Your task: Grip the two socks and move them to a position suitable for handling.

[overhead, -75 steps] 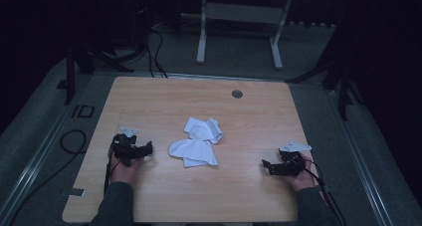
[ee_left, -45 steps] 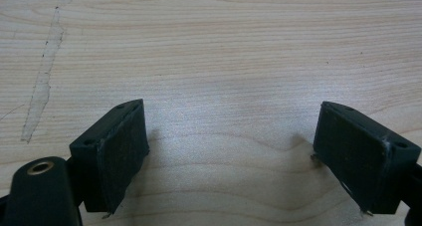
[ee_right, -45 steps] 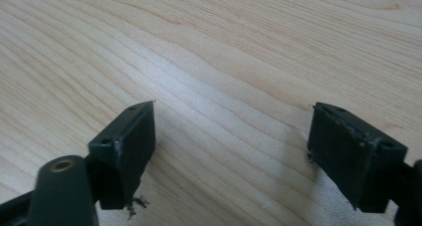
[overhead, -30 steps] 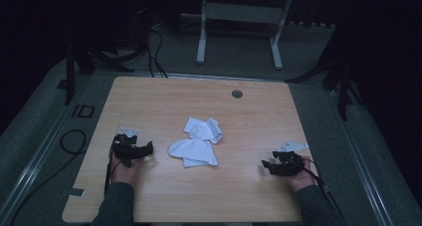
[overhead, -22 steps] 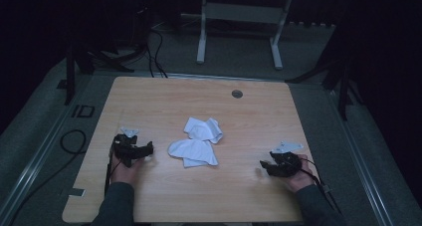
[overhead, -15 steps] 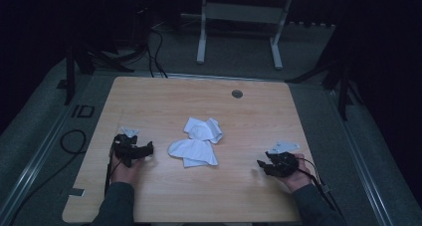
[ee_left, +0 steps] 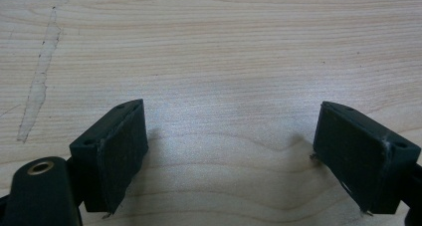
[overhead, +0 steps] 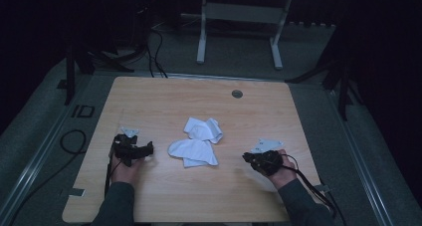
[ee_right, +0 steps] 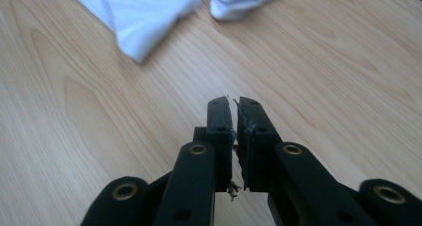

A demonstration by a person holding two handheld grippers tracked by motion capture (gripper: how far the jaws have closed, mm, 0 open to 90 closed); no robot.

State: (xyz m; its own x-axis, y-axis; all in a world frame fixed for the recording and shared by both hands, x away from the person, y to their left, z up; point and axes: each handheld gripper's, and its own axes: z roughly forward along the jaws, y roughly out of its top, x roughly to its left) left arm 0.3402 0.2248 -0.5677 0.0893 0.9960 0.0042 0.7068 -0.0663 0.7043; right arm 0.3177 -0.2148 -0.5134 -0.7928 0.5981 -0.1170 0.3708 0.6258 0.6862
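Observation:
A crumpled white cloth (overhead: 196,142) lies at the middle of the wooden table (overhead: 164,101); its near edge (ee_right: 144,17) shows at the top of the right gripper view. My left gripper (overhead: 148,149) rests on the table left of the cloth, jaws wide apart over bare wood (ee_left: 231,151), nothing between them. My right gripper (overhead: 246,158) is right of the cloth and points toward it. Its jaws have just been closing and now stand together (ee_right: 234,109) with nothing between them.
A round grommet (overhead: 237,93) sits near the table's far edge. A small white tag lies beside each hand: one (overhead: 129,131) by the left, one (overhead: 265,145) behind the right. A metal stand (overhead: 239,27) and cables are on the floor beyond the table.
My right hand has moved left toward the cloth, away from the white tag, and lifted a little. The left hand and the cloth have stayed put.

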